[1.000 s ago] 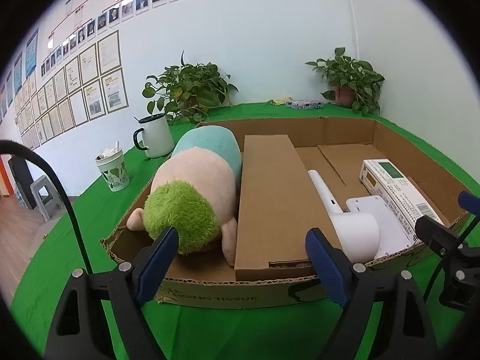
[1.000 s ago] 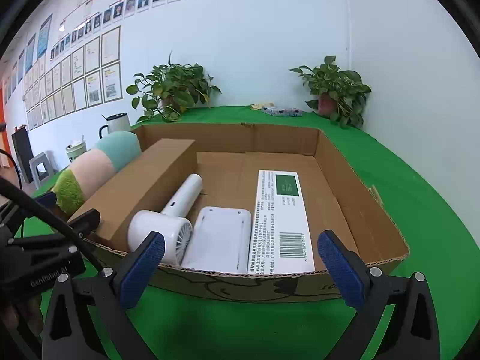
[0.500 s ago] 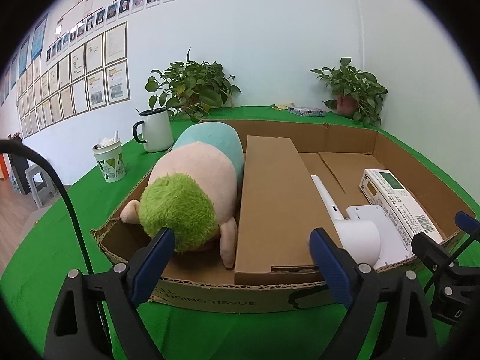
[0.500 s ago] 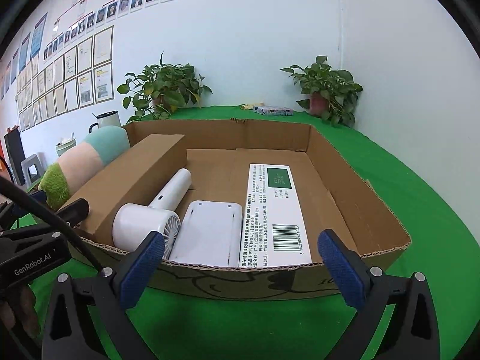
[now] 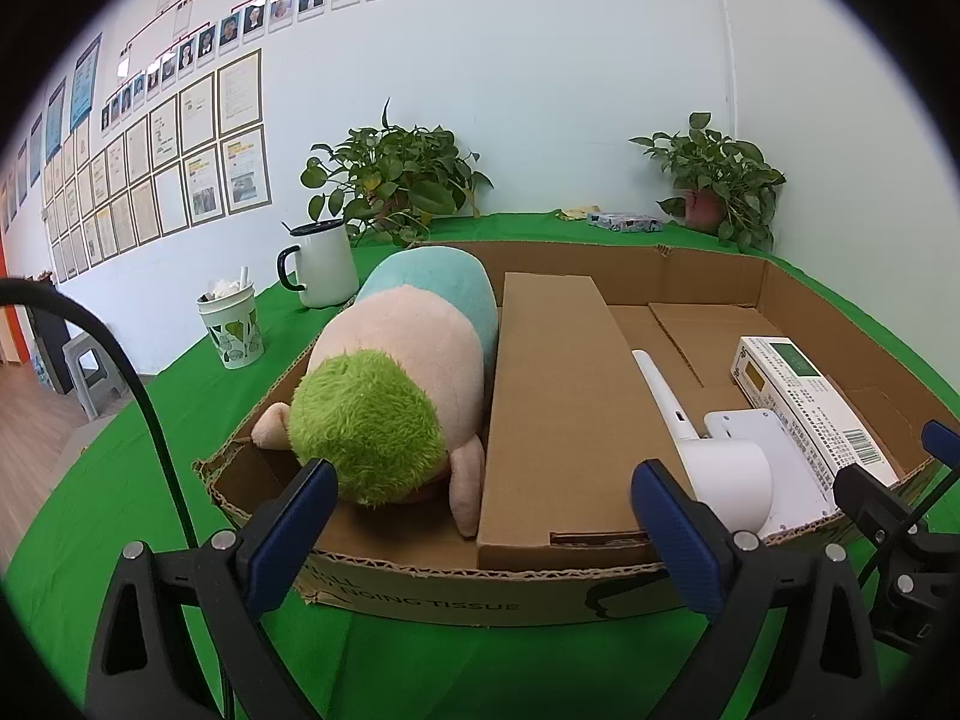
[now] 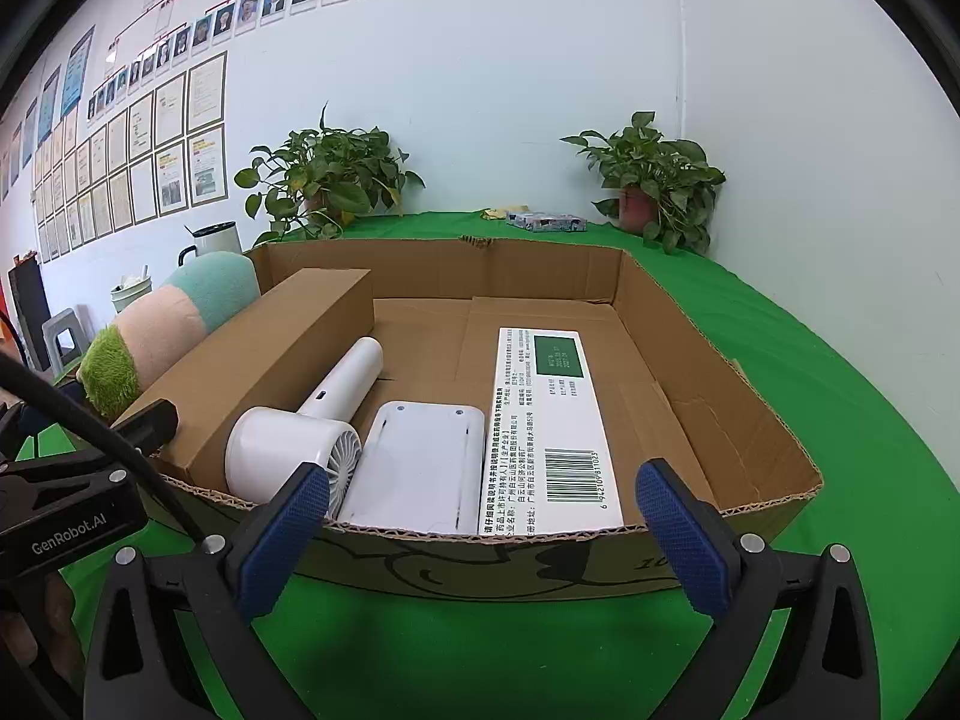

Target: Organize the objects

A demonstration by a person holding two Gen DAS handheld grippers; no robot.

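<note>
Left hand-held gripper jaws opening, nothing between them, at the cardboard tray's near wall beside the plush toy; right hand-held gripper spread, empty.

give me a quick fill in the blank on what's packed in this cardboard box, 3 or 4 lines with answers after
1. The plush toy lies against the ____ wall of the cardboard tray, as seen from both wrist cameras.
2. Between the plush toy and the white hair dryer lies a long plain ____ box.
3. The white medicine box shows a ____ at its near end.
4. Outside the tray, a white ____ with a black handle stands beside the paper cup.

Missing words: left; cardboard; barcode; mug
</note>
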